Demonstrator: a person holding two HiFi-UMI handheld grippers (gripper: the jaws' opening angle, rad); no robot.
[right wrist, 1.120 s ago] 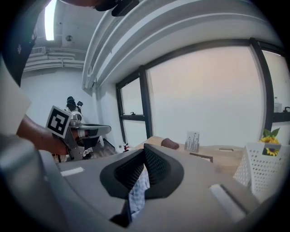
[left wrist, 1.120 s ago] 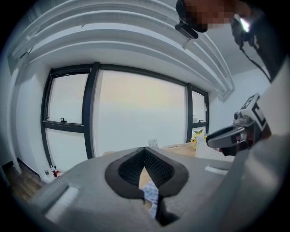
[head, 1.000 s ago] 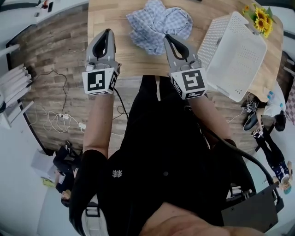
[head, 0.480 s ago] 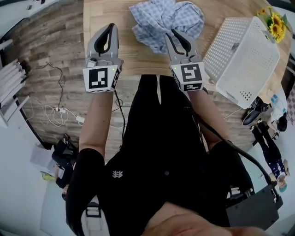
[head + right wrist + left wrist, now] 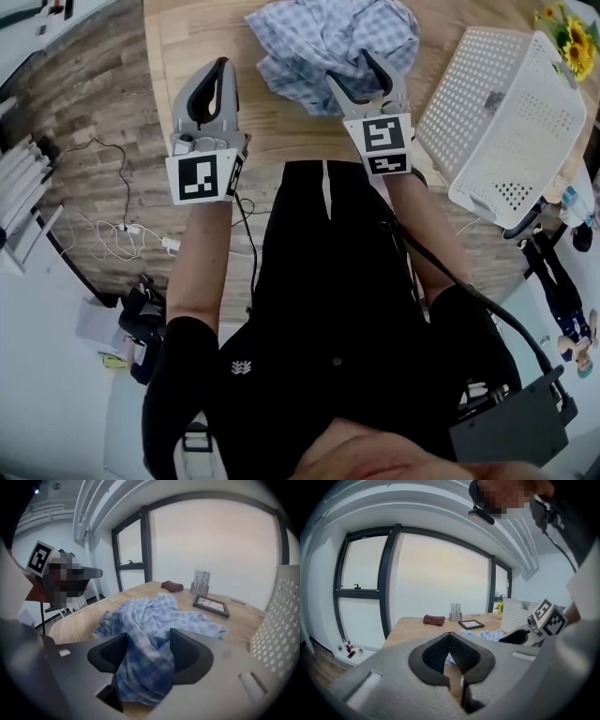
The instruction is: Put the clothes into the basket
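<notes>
A crumpled blue-checked cloth (image 5: 328, 37) lies on the wooden table (image 5: 281, 131). To its right a white perforated basket (image 5: 511, 112) rests tilted on the table. My right gripper (image 5: 356, 75) is at the cloth's near edge. Its jaws have just been opening and now stand wide, with a fold of the cloth (image 5: 154, 616) showing between them in the right gripper view, where the pads of the right gripper (image 5: 149, 651) do not press on it. My left gripper (image 5: 220, 66) hovers left of the cloth over bare wood, shut and empty, as the left gripper (image 5: 450, 637) also appears in its own view.
Sunflowers (image 5: 570, 42) stand beyond the basket at the table's far right. Further back on the table are a dark picture frame (image 5: 211, 605), a brown folded item (image 5: 172, 586) and a small card holder (image 5: 201, 588). Cables (image 5: 122, 230) lie on the floor to the left.
Both grippers have come down toward the table. The right one has tilted downward to the cloth's edge and its jaws have gone from shut to wide open. The left stays shut.
</notes>
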